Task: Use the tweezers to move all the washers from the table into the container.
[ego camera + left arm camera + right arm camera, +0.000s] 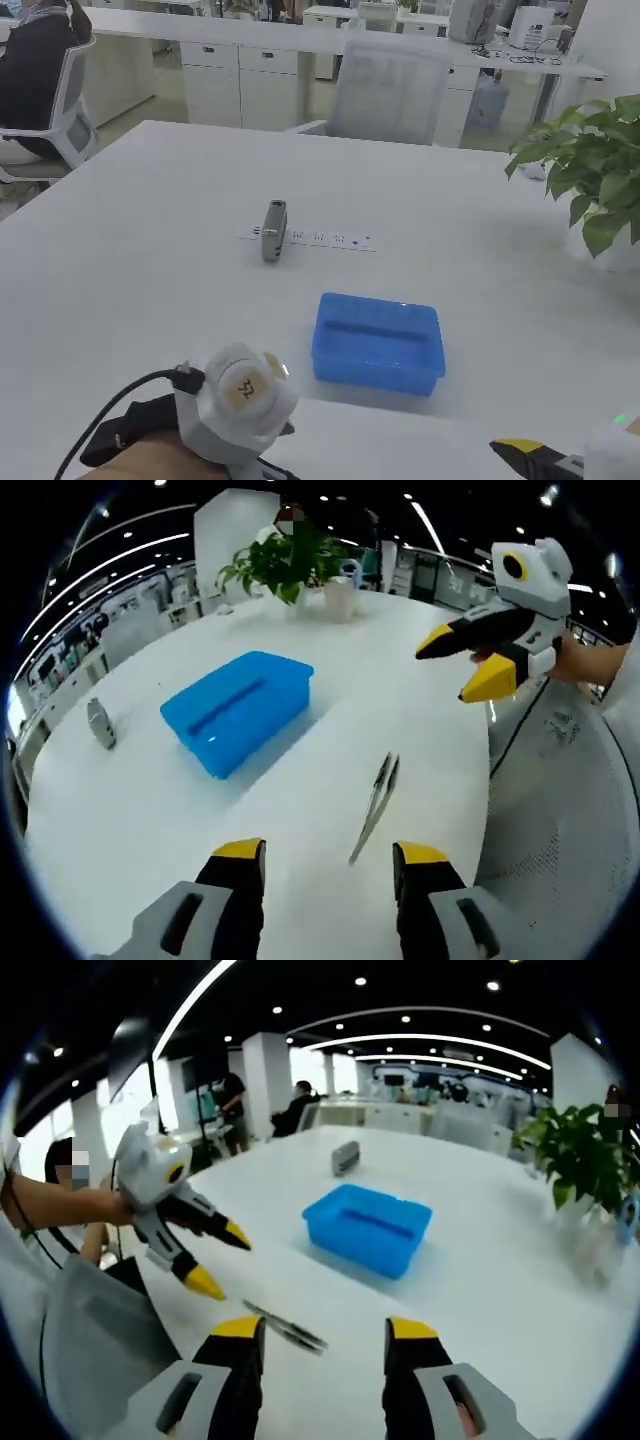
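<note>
Left gripper view: looking across a smooth, matte white surface (130,820) curving off at a rounded near edge on the right, with plenty of bare room around everything on it. Holding the left gripper (328,855) spread wide, with nothing between its yellow-tipped jaws. Finding thin, shiny metal tweezers (375,805) lying flat just ahead, between the jaws and well apart from a shallow rectangular blue plastic container (240,715) further in. Catching the right gripper (447,672) hovering over the surface edge, jaws parted and gripping nothing. Noting a small grey metal block (100,723) standing at far left and a leafy green potted plant (285,565) at the far side.

Right gripper view: showing the right gripper's jaws wide apart and bare, with the tweezers lying just before them, nearer the left jaw and close to the near edge. Seeing the container beyond with open surface all round it. Seeing the left gripper raised in a hand (105,1205), jaws parted.

Head view: looking down on the container near mid-surface, its glossy inside hard to read. Cutting both grippers off at the bottom border, so not telling their opening here. Placing the grey block upright on a flush strip of sockets (330,239) behind the container.
</note>
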